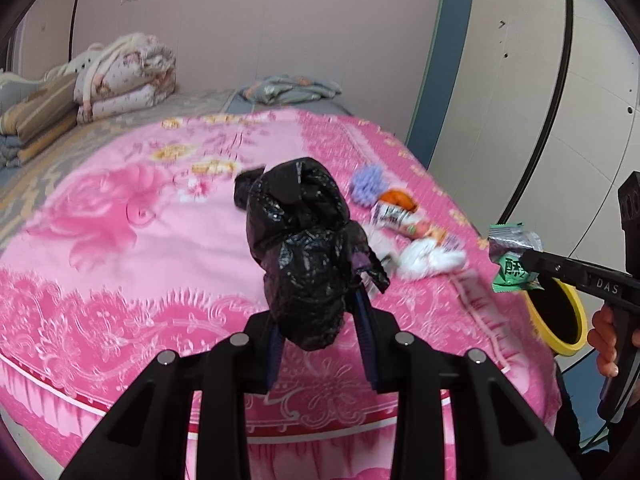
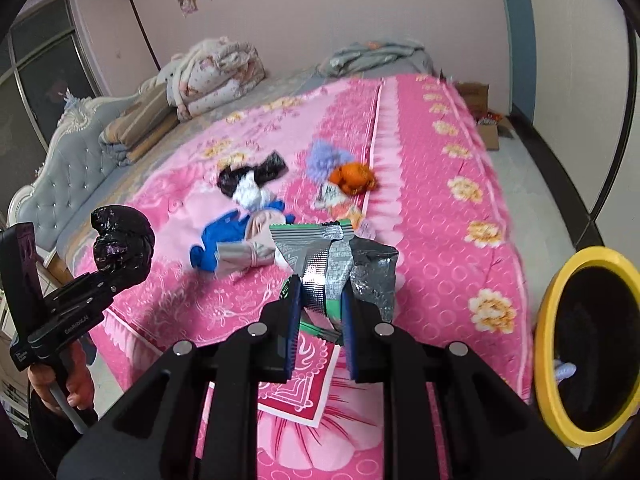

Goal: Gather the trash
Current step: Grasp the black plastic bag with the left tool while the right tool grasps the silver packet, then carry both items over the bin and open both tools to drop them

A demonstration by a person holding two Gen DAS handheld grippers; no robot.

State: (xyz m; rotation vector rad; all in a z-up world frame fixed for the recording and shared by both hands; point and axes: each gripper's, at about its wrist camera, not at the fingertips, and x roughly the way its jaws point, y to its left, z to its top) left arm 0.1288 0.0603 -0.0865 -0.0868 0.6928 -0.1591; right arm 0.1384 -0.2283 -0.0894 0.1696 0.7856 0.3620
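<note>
Both hands loaded: left gripper (image 1: 320, 300) clamps a crumpled black bag (image 1: 304, 256), right gripper (image 2: 320, 300) pinches a foil wrapper (image 2: 332, 264), both lifted off the bed (image 2: 440, 200), presumably bound for the yellow-rimmed bin (image 2: 552, 360) alongside.

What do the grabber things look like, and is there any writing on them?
Both are black plastic. Each left gripper and right gripper has two dark blue ribbed fingers on angular black arms with round silver bolts. White lettering runs along their sides. Each has a pistol-style handle held in a hand.
</note>
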